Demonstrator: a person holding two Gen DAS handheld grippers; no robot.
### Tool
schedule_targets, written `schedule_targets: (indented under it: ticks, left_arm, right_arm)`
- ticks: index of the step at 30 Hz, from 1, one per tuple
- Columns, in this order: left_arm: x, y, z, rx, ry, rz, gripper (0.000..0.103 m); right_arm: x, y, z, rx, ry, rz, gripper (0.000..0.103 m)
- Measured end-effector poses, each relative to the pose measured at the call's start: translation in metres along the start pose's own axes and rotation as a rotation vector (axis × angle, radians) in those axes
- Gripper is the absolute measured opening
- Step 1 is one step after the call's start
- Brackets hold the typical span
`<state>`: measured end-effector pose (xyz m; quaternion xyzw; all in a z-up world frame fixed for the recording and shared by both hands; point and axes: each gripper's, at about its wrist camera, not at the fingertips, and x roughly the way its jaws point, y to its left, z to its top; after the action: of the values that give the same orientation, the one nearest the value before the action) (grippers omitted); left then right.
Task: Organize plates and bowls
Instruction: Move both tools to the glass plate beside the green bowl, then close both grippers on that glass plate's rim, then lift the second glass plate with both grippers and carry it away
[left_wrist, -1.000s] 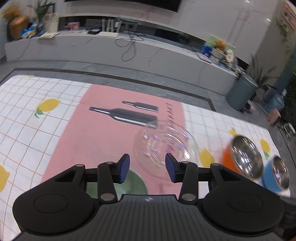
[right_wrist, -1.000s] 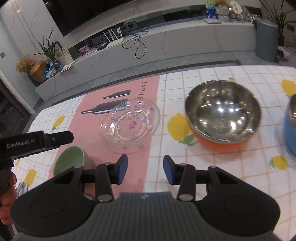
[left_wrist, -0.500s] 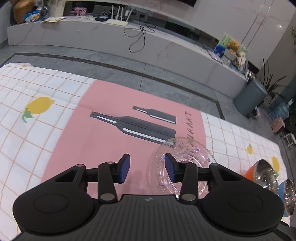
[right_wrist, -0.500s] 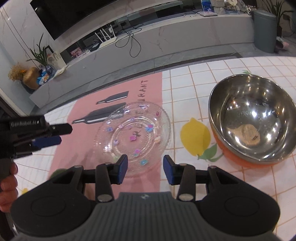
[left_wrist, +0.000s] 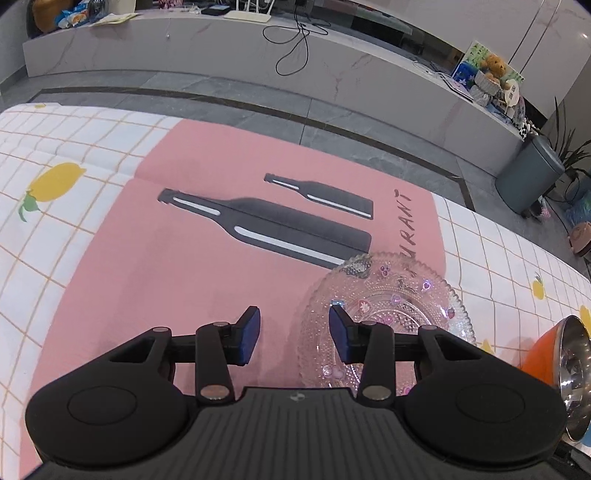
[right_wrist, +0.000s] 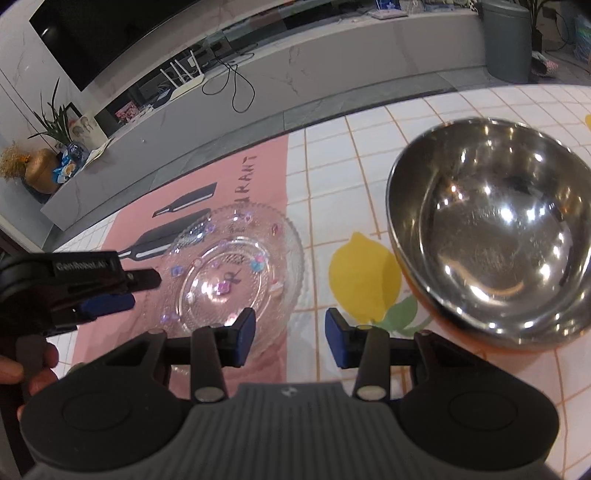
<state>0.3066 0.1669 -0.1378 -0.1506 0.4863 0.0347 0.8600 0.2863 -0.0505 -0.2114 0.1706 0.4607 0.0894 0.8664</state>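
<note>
A clear glass plate (left_wrist: 391, 295) with small coloured decorations lies on the pink mat; it also shows in the right wrist view (right_wrist: 236, 273). My left gripper (left_wrist: 293, 334) is open and empty, low over the mat with its right finger over the plate's left rim; it shows from the side in the right wrist view (right_wrist: 118, 291). My right gripper (right_wrist: 290, 338) is open and empty, just right of the plate's near rim. A steel bowl with an orange outside (right_wrist: 491, 229) stands to the right, and its edge shows in the left wrist view (left_wrist: 557, 354).
The table carries a white checked cloth with lemon prints (right_wrist: 364, 269) and a pink mat with bottle prints (left_wrist: 258, 225). The table's far edge meets grey floor (left_wrist: 258, 88). A grey bin (left_wrist: 528, 177) stands beyond on the right.
My left gripper moved forward and lower; the green bowl under it has left its view. My right gripper moved closer to the glass plate and steel bowl. Both stayed open.
</note>
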Motion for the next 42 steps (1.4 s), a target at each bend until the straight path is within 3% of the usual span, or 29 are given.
schedule_targets:
  ticks: [3,6,8,17,27,42]
  left_arm:
    - [0.004,-0.002,0.000,0.007,0.003,-0.009,0.038]
    - [0.006,-0.005,0.001,0.014,0.013,-0.036,0.023]
    - [0.005,-0.007,0.000,0.020,0.018,-0.034,0.023]
    - [-0.002,-0.019,-0.007,0.035,0.065,0.004,0.022]
    - [-0.018,-0.053,-0.039,0.185,0.110,0.072,0.020]
    - [-0.043,-0.091,-0.097,0.375,0.169,0.027,0.020]
  right_arm:
    - [0.004,0.000,0.004,0.001,-0.004,0.005,0.039]
    - [0.008,0.000,0.006,0.013,0.006,0.019,0.023]
    - [0.011,0.000,0.006,0.009,0.014,0.022,0.014]
    - [0.005,-0.003,0.005,-0.029,0.022,0.011,0.012]
    - [-0.023,-0.020,-0.012,-0.093,0.071,0.000,0.011]
    - [-0.074,-0.060,-0.052,-0.084,0.100,-0.054,0.010]
